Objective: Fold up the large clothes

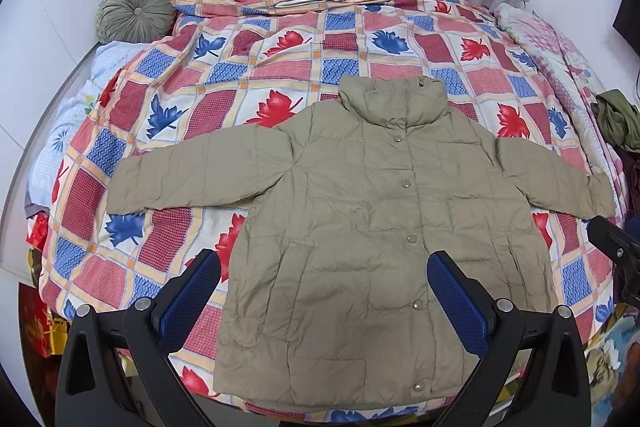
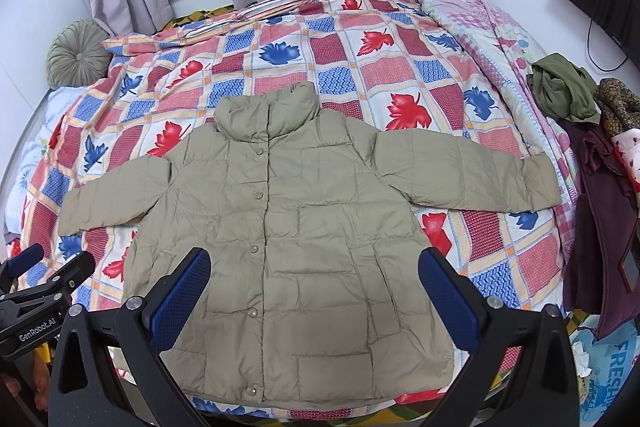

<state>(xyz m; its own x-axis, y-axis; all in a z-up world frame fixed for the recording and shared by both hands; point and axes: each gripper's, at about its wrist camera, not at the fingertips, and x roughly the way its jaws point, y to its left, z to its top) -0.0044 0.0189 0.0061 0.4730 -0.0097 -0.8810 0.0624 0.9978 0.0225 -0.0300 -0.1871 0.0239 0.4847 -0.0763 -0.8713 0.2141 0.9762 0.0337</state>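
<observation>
Khaki quilted snap-front puffer jacket (image 1: 384, 227) lies flat, front up, on the leaf-patterned patchwork bedspread (image 1: 248, 67), collar far, hem near, sleeves spread left-right. Left gripper (image 1: 324, 291) and right gripper (image 2: 314, 287) hover over the hem (both jaws wide apart, empty); each is nearer its own sleeve.

Illumination is bright, even and diffuse; shadows are soft and faint. No glare is present. Focus is sharp throughout. Fisheye distortion curves the edges, and black vignetting occupies the corners.
</observation>
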